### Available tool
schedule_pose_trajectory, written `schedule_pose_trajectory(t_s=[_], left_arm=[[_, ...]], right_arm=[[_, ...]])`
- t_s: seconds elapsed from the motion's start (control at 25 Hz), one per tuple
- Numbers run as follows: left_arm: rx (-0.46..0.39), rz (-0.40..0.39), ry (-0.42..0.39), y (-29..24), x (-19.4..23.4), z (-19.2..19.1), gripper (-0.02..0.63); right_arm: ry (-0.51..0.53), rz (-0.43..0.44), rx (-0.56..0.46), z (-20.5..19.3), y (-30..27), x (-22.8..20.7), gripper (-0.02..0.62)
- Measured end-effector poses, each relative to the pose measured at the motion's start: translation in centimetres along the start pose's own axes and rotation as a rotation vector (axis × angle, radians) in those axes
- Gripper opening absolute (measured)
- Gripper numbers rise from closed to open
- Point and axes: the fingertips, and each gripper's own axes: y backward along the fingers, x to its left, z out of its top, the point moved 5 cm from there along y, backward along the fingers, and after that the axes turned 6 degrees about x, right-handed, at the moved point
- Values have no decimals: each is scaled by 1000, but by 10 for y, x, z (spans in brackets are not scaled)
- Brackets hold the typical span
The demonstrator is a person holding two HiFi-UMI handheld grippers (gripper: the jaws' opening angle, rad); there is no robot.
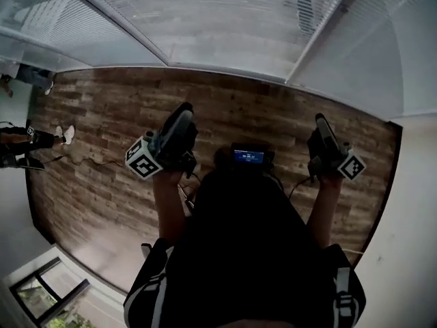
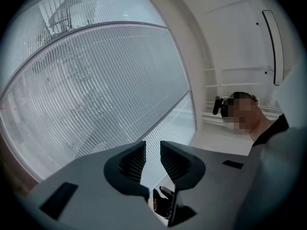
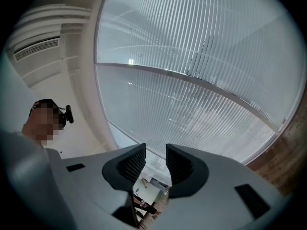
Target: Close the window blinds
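Jaws parted and grasping nothing, the left gripper (image 2: 152, 153) and right gripper (image 3: 155, 155) are held up side by side toward the window blinds (image 3: 192, 75), whose lowered slats veil the glass above the wooden floor (image 1: 225, 104), probably to face a control that no view shows.

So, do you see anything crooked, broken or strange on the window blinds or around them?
Nothing stands out. The blinds hang with their slats even and parallel, with no bent or missing slat that I can make out. The left gripper and right gripper are both open and empty.
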Motion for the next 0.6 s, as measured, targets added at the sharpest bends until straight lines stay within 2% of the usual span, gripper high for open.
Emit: schedule_pose_trajectory(t_s=[0.24, 0.44, 0.6], left_arm=[[2, -36, 43, 3, 7, -10, 89], [-12, -61, 39, 6, 15, -8, 89], [2, -80, 103, 3, 14, -27, 89]], right_arm=[[-28, -77, -29, -14, 22, 9, 132], [-19, -103, -25, -22, 15, 11, 132], [-7, -229, -38, -27, 46, 26, 112]])
